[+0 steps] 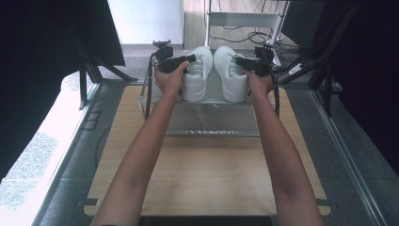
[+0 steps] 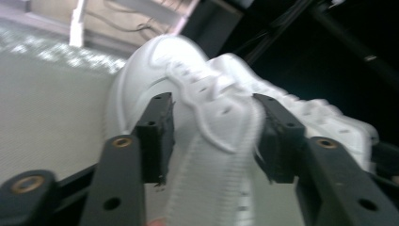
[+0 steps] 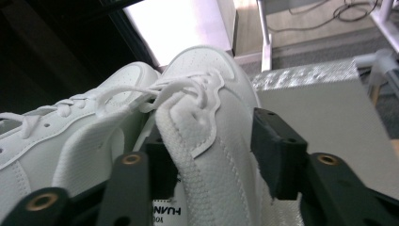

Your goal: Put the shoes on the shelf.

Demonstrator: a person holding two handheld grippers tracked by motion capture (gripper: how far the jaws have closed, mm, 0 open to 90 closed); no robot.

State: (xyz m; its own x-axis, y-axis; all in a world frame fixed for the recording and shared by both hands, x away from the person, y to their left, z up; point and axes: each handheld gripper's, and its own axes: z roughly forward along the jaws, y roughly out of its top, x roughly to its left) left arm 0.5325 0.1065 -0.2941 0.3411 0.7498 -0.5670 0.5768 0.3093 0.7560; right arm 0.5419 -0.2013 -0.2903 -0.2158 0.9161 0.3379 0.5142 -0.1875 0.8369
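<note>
A: Shoes? 
B: Two white lace-up sneakers: left sneaker (image 1: 196, 73), right sneaker (image 1: 230, 73), side by side on the shelf (image 1: 211, 117), 12 o'clock on the worktop (image 1: 207, 174).
A: Grippers?
B: Left gripper (image 1: 190, 60), right gripper (image 1: 240, 61), both released, jaws straddling the shoe collars.

Daylight falls from beyond the left tool (image 1: 192, 60) and the right tool (image 1: 241, 61) in the high view, blowing the far floor and the pale strip to the left tool's side into glare, while the areas outside both tools sink into near black and the worktop (image 1: 207, 174) behind them lies evenly, softly lit. In the left gripper view the left shoe (image 2: 197, 141) between the tool's jaws is smeared by motion blur, as is the bright ground beyond it. In the right gripper view the right shoe (image 3: 211, 141) is sharp at the weave near the tool, with a washed-out white patch far ahead and darkness to the upper left.
</note>
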